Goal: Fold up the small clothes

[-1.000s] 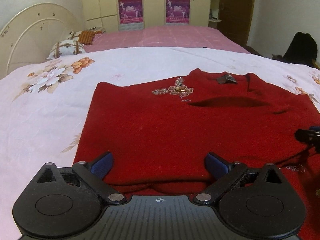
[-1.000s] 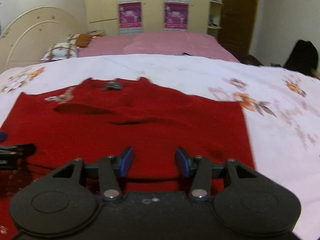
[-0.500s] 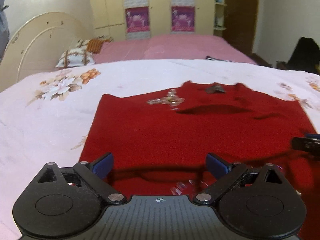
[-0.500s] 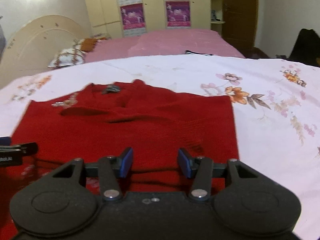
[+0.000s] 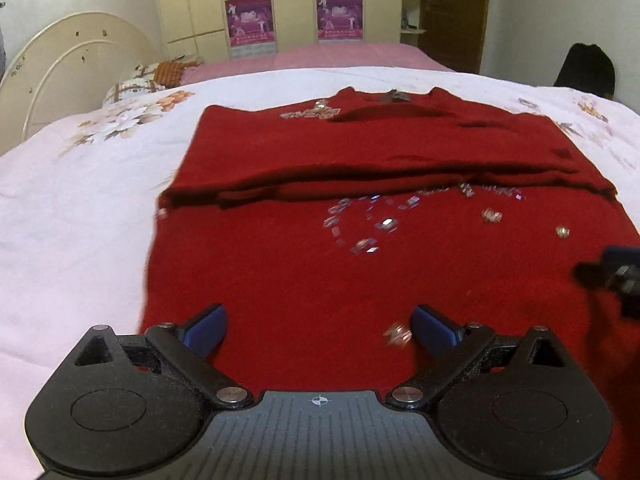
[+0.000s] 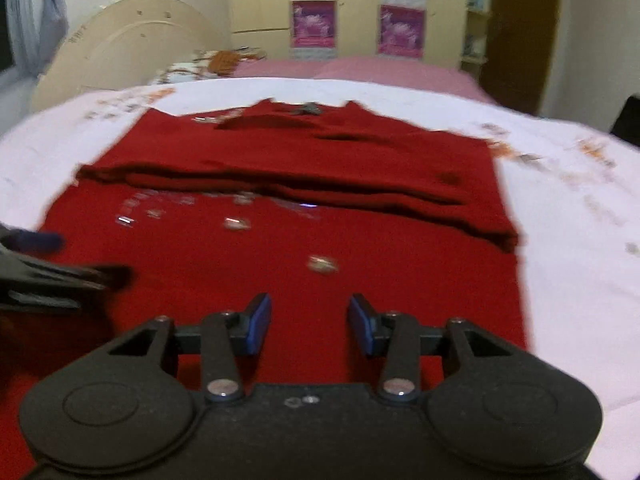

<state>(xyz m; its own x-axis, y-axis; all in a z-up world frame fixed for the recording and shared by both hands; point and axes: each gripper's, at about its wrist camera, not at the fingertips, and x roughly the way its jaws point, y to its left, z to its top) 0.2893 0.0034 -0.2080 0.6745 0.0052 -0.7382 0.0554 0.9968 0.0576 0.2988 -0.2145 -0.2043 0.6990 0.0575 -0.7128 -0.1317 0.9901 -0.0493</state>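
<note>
**Both grippers over half-unfolded red sweater, nothing held**

Left gripper [image 5: 318,322]: black plastic linkage arms, blue pads at the tips, set wide apart. Nothing between the pads; plain red knit shows in the gap. One small shiny stud sits just inside the right-hand pad, blurred.

Right gripper [image 6: 309,322]: same build, blue pads apart with a narrower gap than the left's. Its jaws have just been closing a little; only bare red fabric lies under the gap, nothing pinched. View is motion-blurred.

Red sweater [image 5: 360,272]: directly beneath and ahead of both grippers, spread flat on the bedspread [image 5: 60,208]. Fuzzy, matte knit. Ahead of the pads runs a flat single layer scattered with small faceted sequins [image 5: 360,224] and a few round metallic studs, loosely in a cluster. Further ahead a thick doubled edge crosses the garment side to side, casting a dark shadow line; beyond it the upper part ends in the neckline with a beaded ornament [image 5: 312,111] left of the neck opening and a small dark tag at the collar.

Bedspread: pale, smooth, printed with flowers, reaching out on either side of the sweater. Beyond it a pink-covered bed [image 5: 340,54], a cream curved headboard [image 5: 76,68] to the far left, and cream wardrobe doors with purple posters [image 5: 250,20].

The right gripper's tip enters the left view at its right edge; the left gripper's at the right view's left edge.
</note>
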